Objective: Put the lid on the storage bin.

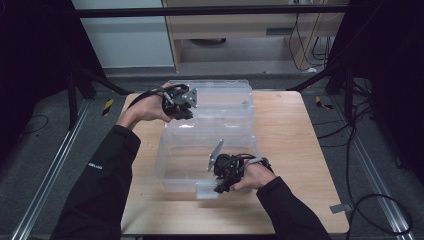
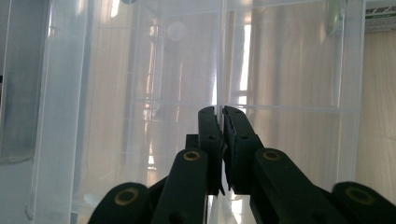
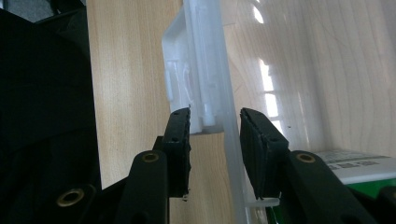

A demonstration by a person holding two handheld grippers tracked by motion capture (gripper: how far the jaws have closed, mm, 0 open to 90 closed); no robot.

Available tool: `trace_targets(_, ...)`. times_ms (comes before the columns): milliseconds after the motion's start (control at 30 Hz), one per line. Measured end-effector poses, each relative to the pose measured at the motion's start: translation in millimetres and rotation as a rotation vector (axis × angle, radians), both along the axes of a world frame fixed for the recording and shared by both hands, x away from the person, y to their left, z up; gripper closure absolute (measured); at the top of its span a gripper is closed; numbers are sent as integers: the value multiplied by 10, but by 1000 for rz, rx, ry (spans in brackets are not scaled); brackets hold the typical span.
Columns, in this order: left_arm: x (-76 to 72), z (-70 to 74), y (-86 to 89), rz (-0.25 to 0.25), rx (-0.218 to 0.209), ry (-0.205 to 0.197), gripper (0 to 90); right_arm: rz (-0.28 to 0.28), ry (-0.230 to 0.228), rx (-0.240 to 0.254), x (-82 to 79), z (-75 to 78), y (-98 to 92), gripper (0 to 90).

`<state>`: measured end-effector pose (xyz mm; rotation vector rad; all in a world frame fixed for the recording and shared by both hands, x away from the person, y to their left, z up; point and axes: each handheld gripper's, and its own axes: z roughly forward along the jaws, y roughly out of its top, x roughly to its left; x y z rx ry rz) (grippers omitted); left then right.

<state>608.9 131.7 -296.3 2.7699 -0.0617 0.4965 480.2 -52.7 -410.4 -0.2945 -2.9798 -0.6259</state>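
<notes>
Closing the lid (image 1: pixel 220 97) of the clear box (image 1: pixel 175 165) appears to be the step in hand, though the direction is judged rather than seen. The box sits in the middle of the wooden surface (image 1: pixel 300 150), its lid swung back and lying open at the far side.

The left tool (image 1: pixel 181 111) is held at the lid's near edge. In the left gripper view its jaws are nearly together, and a thin clear rib or edge of the lid (image 2: pixel 140 93) seems to be pinched between them. The right tool (image 1: pixel 222 182) is placed at the box's front wall by the latch (image 3: pixel 177 84). In the right gripper view that wall (image 3: pixel 231 154) is straddled by the jaws, but a gap is seen on each side, so no firm grip is shown there. A green-and-white item (image 3: pixel 364 172) is glimpsed inside the box.

For the step to go well, the box should be steadied by the right tool while the lid is swung. The thin plastic should be pinched squarely, since a slip is likely on so smooth an edge. The lid should be carried along its hinge arc rather than dragged, so that the box is not shifted on the surface.
</notes>
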Motion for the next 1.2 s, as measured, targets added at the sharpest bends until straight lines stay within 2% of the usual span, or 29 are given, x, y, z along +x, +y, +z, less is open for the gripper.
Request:
trace_targets(567, -110, 73, -9, -26, -7, 20, 875, 2, -21, -2, -29, -2, -1, 644)
trace_targets(833, -298, 116, -21, -48, 0, 12, 876, 1, -26, -5, -35, -1, 4, 644)
trace_targets(967, -391, 120, -12, -53, 6, -7, 875, 2, -30, -10, -36, 0, 4, 644)
trace_targets(1200, -564, 104, 18, -64, -14, -15, 876, 3, -35, -7, -43, -1, 8, 643)
